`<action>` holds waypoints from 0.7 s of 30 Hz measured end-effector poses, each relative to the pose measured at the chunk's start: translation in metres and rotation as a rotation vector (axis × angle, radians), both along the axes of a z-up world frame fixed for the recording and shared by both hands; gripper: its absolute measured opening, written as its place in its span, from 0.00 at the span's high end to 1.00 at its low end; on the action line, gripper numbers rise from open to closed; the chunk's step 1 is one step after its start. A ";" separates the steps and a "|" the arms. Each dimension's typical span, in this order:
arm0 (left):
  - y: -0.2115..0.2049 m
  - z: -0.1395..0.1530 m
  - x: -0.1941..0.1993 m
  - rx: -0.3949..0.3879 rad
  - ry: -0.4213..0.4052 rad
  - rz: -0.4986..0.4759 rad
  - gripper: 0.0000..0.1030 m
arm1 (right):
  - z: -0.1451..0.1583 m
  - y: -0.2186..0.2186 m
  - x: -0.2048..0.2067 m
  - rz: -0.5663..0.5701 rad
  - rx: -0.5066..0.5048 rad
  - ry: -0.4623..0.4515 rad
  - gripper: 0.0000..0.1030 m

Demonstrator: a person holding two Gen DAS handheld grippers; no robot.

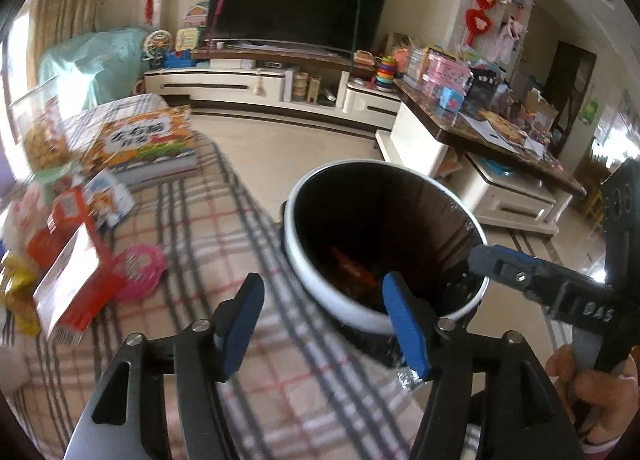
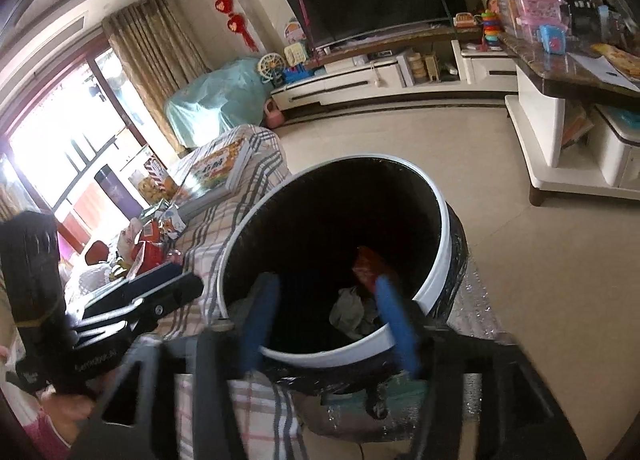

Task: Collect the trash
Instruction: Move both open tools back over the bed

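A round trash bin (image 1: 310, 260) with a white rim and black liner stands beside the plaid-covered table (image 1: 208, 244). It holds a red wrapper (image 1: 352, 266) and crumpled paper (image 2: 352, 310). My left gripper (image 1: 320, 320) is open and empty, over the table edge next to the bin. My right gripper (image 2: 328, 324) is open and empty, above the bin's (image 2: 436, 252) near rim; it also shows in the left wrist view (image 1: 486, 256). Snack packets and boxes (image 1: 76, 260) and a pink round item (image 1: 140, 268) lie on the table to the left.
A large picture book (image 1: 148, 143) lies further back on the table. A TV cabinet (image 1: 256, 85) with a television lines the far wall. A cluttered marble-topped side table (image 1: 480, 127) stands right of the bin. Tiled floor (image 2: 540, 260) lies between them.
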State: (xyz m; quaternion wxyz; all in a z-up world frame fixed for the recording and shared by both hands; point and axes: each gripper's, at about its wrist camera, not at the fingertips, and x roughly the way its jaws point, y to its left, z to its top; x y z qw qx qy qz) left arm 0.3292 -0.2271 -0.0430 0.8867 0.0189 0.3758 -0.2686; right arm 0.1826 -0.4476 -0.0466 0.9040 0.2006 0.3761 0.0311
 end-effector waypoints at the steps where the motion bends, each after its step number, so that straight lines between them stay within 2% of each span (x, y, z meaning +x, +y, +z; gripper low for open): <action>1: 0.008 -0.001 -0.006 -0.003 -0.004 0.011 0.38 | 0.002 0.005 -0.003 -0.004 -0.004 -0.011 0.22; 10: 0.075 0.003 -0.055 -0.027 -0.023 0.106 0.36 | 0.010 0.056 -0.013 0.058 -0.010 -0.052 0.14; 21: 0.159 0.004 -0.103 -0.052 0.007 0.257 0.36 | 0.004 0.125 -0.012 0.206 -0.021 -0.039 0.14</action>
